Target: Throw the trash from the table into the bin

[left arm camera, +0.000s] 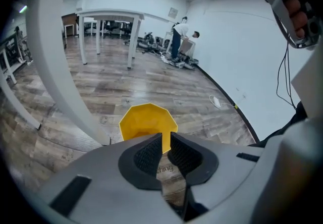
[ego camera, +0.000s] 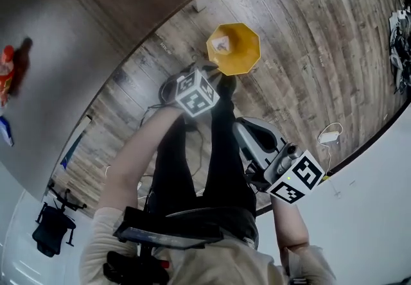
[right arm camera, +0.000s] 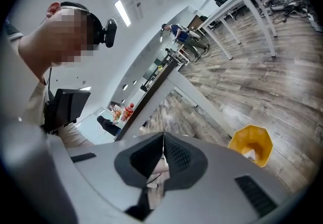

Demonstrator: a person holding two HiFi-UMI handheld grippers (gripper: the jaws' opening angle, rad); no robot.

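Note:
The yellow bin (ego camera: 233,48) stands on the wood floor with a white scrap (ego camera: 221,45) in it. My left gripper (ego camera: 207,70) hangs just above and near the bin's rim. In the left gripper view, the left gripper (left arm camera: 166,143) has a narrow gap between its pads, nothing in it, and the bin (left arm camera: 147,122) shows through the gap. My right gripper (ego camera: 247,129) is to the right, by the person's legs. In the right gripper view, the right gripper (right arm camera: 163,153) is shut, pads meeting on nothing, and the bin (right arm camera: 251,143) lies at the lower right.
The grey table (ego camera: 58,33) fills the upper left, with a red bottle (ego camera: 6,72) and a blue item (ego camera: 5,129) at its far end. A white table leg (left arm camera: 55,66) stands close by. A white adapter with cable (ego camera: 329,137) lies on the floor. People (left arm camera: 177,36) stand far off.

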